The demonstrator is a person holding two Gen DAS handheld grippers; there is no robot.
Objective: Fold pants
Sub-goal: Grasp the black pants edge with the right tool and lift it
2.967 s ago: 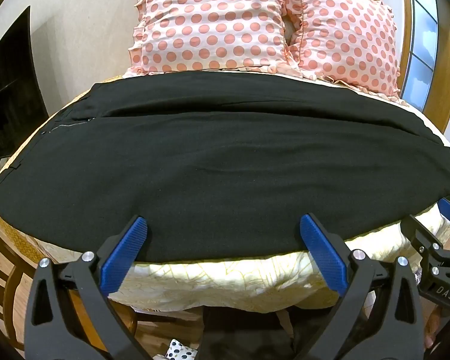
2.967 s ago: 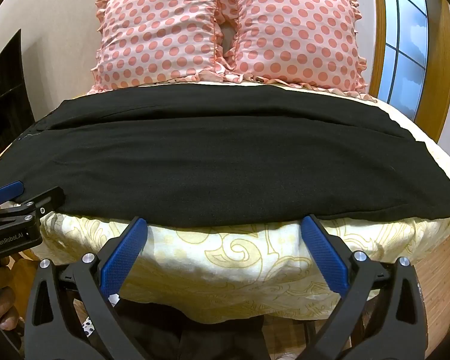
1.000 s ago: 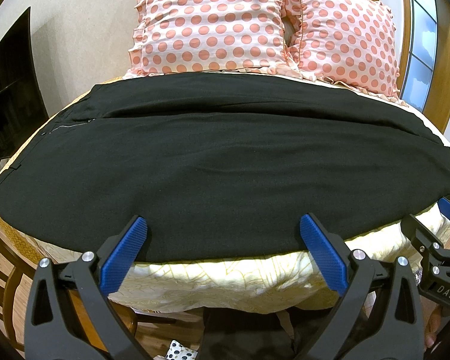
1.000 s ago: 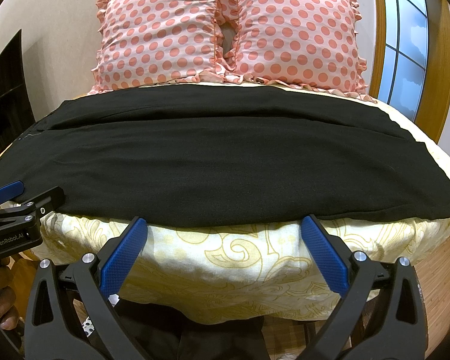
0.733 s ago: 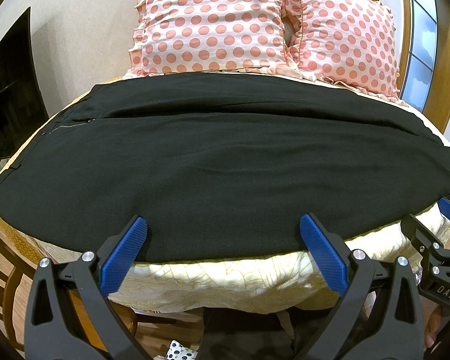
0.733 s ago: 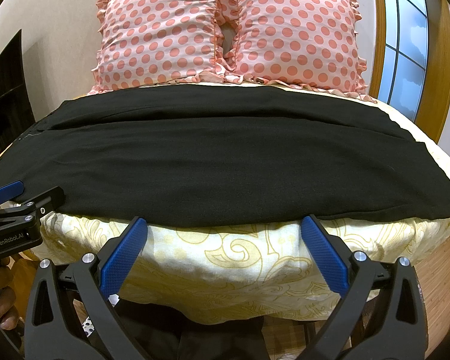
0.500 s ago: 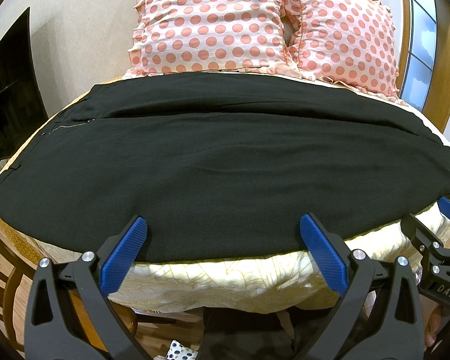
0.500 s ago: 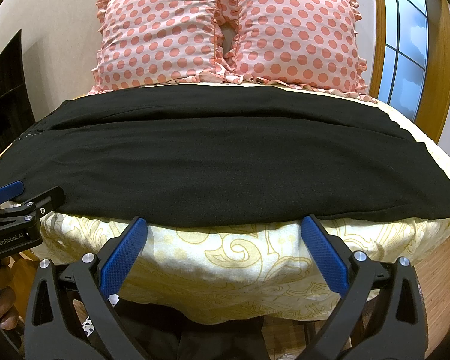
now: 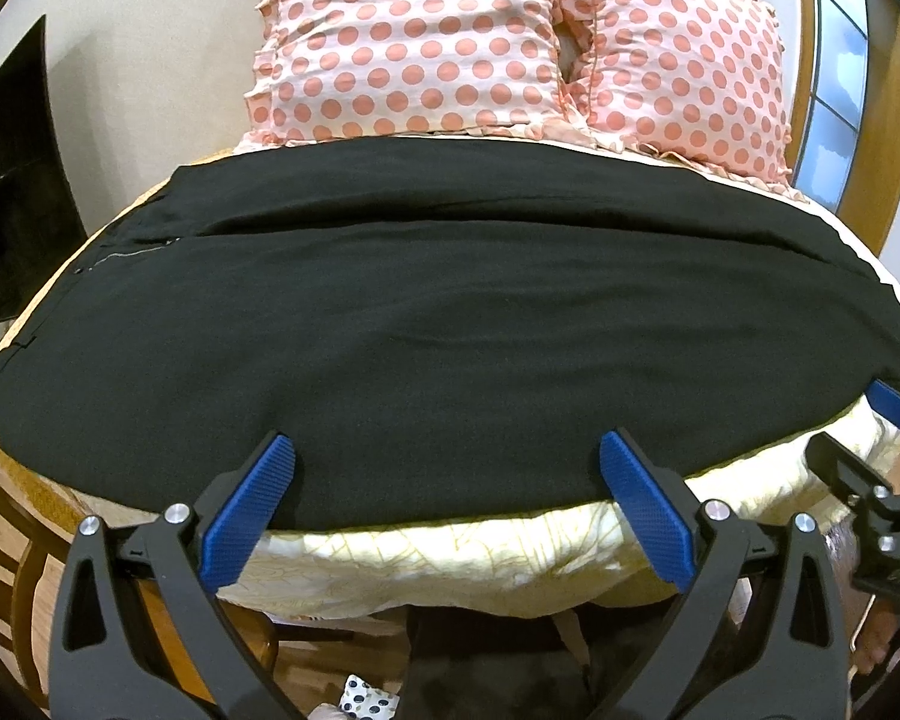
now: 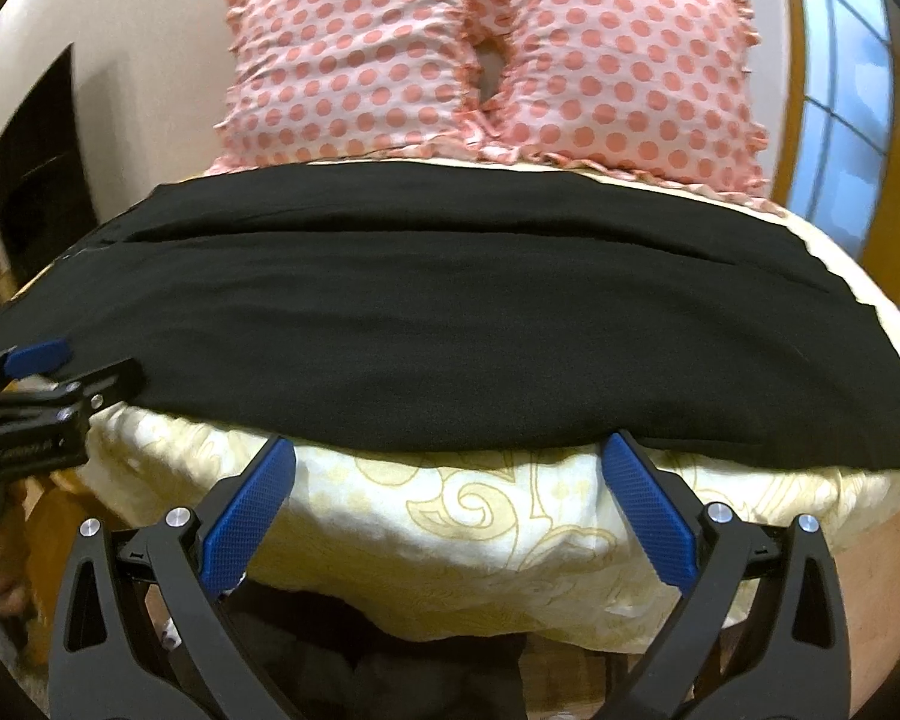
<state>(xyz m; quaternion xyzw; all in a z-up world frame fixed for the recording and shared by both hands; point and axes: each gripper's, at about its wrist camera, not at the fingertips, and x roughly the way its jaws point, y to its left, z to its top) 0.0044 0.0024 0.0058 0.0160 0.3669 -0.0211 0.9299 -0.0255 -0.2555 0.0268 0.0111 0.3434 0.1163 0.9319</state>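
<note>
Black pants (image 9: pixel 438 324) lie flat across the bed, waist at the left, legs running right; they also show in the right wrist view (image 10: pixel 426 312). My left gripper (image 9: pixel 447 507) is open and empty at the near hem, left of middle. My right gripper (image 10: pixel 450 510) is open and empty just below the pants' near edge, over the yellow bedspread (image 10: pixel 450 528). The right gripper shows at the right edge of the left view (image 9: pixel 870 462); the left gripper shows at the left edge of the right view (image 10: pixel 42 384).
Two pink polka-dot pillows (image 9: pixel 414 42) (image 10: pixel 624 66) stand at the head of the bed. A dark screen (image 9: pixel 12 204) hangs on the left wall. A window with a wooden frame (image 10: pixel 840 96) is at the right. Wooden chair parts (image 9: pixel 6 570) stand lower left.
The right wrist view has shifted and blurred: my right gripper has moved a little forward and left toward the pants. The left gripper and pants have not moved.
</note>
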